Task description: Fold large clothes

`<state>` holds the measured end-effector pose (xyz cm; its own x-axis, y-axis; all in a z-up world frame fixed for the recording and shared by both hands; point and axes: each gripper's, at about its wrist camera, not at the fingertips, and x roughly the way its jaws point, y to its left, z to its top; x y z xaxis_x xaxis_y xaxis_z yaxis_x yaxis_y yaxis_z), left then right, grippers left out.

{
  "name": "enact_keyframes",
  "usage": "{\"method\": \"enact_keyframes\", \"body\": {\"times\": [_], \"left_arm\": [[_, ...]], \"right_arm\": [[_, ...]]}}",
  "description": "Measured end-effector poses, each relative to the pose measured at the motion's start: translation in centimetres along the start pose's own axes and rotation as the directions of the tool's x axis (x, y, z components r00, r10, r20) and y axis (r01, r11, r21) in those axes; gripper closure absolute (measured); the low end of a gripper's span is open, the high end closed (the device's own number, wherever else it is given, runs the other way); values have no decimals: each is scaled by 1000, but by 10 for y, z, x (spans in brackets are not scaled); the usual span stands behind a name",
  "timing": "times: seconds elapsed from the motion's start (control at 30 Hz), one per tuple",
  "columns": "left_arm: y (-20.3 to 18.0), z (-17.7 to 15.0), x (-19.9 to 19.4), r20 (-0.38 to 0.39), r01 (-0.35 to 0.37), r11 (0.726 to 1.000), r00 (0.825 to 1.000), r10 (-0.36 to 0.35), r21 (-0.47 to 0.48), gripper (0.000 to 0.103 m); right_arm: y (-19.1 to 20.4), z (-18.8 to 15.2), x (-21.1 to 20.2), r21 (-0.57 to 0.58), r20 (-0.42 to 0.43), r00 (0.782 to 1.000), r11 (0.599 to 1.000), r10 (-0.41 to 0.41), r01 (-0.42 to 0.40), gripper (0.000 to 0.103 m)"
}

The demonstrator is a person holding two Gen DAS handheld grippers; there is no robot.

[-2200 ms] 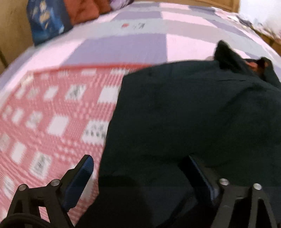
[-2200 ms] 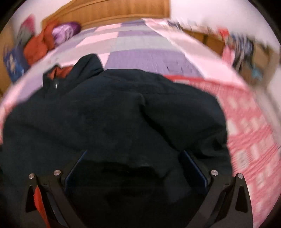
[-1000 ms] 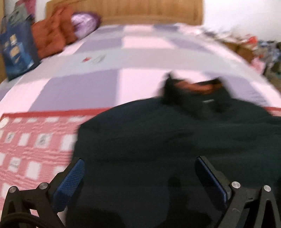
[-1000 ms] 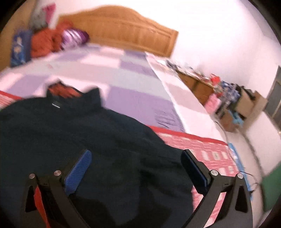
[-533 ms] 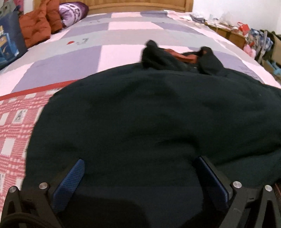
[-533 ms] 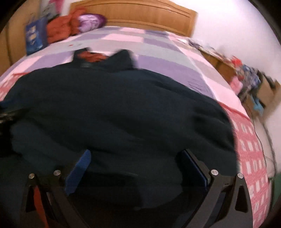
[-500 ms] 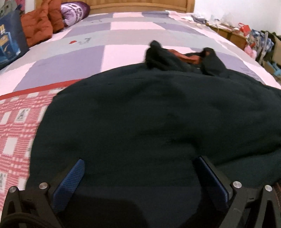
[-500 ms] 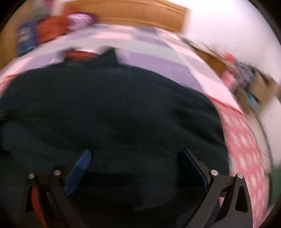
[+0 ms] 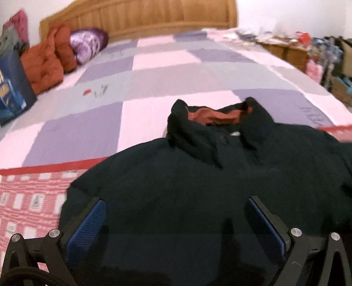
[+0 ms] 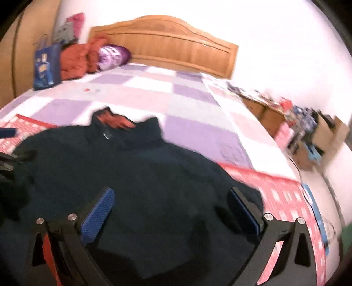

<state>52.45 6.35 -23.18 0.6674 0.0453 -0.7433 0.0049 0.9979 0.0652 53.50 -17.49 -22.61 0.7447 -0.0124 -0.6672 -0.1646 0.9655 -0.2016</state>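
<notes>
A large dark navy jacket [image 9: 198, 187] with a rust-orange collar lining [image 9: 215, 115] lies spread on the bed, collar pointing to the headboard. It also shows in the right wrist view [image 10: 143, 176]. My left gripper [image 9: 176, 216] is open and empty, hovering above the jacket's lower left part. My right gripper [image 10: 169, 211] is open and empty, above the jacket's lower right part. Part of the left gripper shows at the left edge of the right wrist view [image 10: 7, 133].
The bed has a purple, pink and grey checked quilt [image 9: 165, 72] and a red-and-white patterned blanket [image 9: 28, 198] under the jacket. Orange cushions [image 9: 44, 59], a purple pillow [image 9: 88, 44] and a blue bag [image 9: 11, 88] sit by the wooden headboard [image 9: 143, 17]. Clutter and boxes [image 10: 308, 127] stand right of the bed.
Both grippers have lifted and tilted up from the jacket, so more of the bed and the headboard shows. Both stay open. The jacket lies much as before.
</notes>
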Motion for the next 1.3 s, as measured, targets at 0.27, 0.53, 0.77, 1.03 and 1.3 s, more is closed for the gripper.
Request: {"method": "enact_keyframes", "body": {"times": [0.27, 0.53, 0.77, 1.03, 1.3], "left_arm": [[62, -24, 55, -172, -50, 994, 985, 33, -93, 0], [107, -49, 68, -228, -159, 979, 965, 128, -126, 0], [107, -50, 74, -219, -144, 984, 968, 119, -105, 0], [93, -79, -12, -67, -157, 987, 986, 155, -19, 0], [150, -121, -11, -198, -209, 961, 965, 173, -182, 0]], "right_arm": [[0, 2, 94, 3, -262, 963, 998, 65, -67, 0], [-71, -28, 111, 132, -315, 949, 990, 5, 38, 0], [-70, -33, 125, 153, -303, 953, 988, 26, 22, 0], [-62, -29, 38, 136, -132, 990, 989, -46, 64, 0], [-63, -107, 3, 180, -250, 967, 984, 53, -7, 0]]}}
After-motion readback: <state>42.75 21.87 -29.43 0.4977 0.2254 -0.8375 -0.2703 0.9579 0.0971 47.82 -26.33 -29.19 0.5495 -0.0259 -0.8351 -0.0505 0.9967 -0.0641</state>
